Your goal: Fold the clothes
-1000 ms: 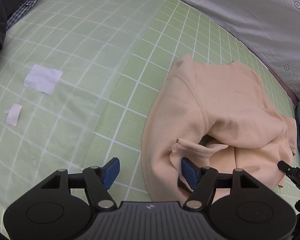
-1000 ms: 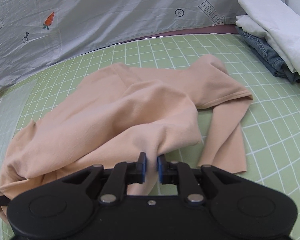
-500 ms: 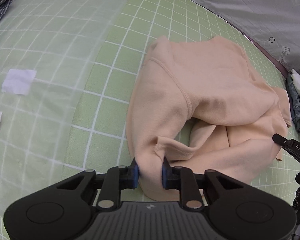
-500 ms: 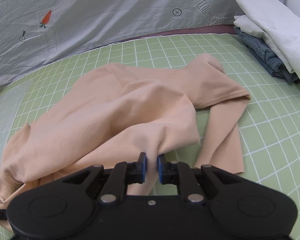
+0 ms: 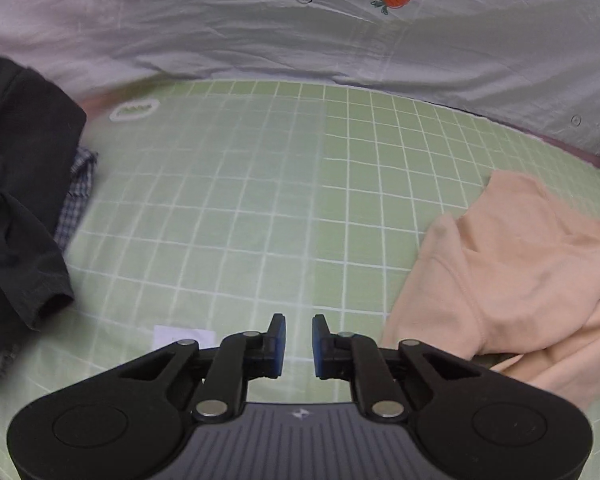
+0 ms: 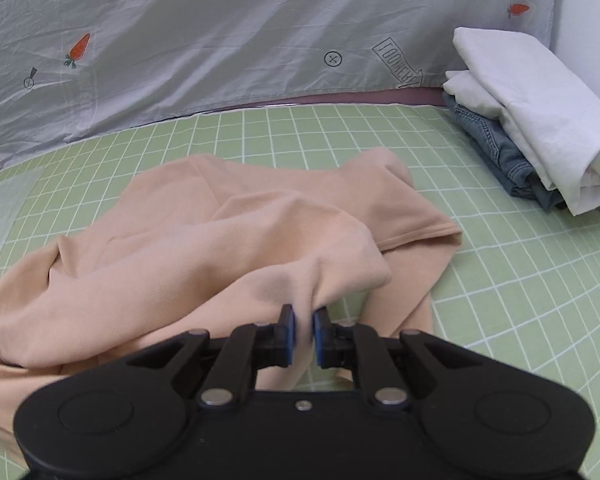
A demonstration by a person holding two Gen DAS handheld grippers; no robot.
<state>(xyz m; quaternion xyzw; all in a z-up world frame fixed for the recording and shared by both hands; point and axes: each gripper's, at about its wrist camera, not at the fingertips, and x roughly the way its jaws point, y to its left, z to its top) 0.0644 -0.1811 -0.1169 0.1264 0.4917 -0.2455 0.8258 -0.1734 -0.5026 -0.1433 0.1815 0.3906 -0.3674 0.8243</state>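
Note:
A peach long-sleeved top (image 6: 240, 248) lies rumpled on the green gridded mat (image 6: 520, 280). My right gripper (image 6: 304, 328) is shut on a raised fold of it near the front, and the cloth drapes away from the pads to the left. In the left wrist view the same peach top (image 5: 520, 280) lies at the right edge, off to the side of my left gripper (image 5: 299, 340). Its blue pads stand close together with only a narrow gap. Bare mat (image 5: 260, 200) shows through that gap, with no cloth in it.
A dark garment (image 5: 16, 200) and a checked shirt (image 5: 74, 200) lie heaped at the left. A white paper patch (image 5: 184, 336) sits on the mat. Folded white cloth (image 6: 532, 120) on jeans (image 6: 496, 148) is stacked at the right. A grey printed sheet (image 5: 300, 40) borders the back.
My left gripper, shut on the top's edge half a second ago, now has no cloth in it and has swung left and up. The right gripper still holds its fold.

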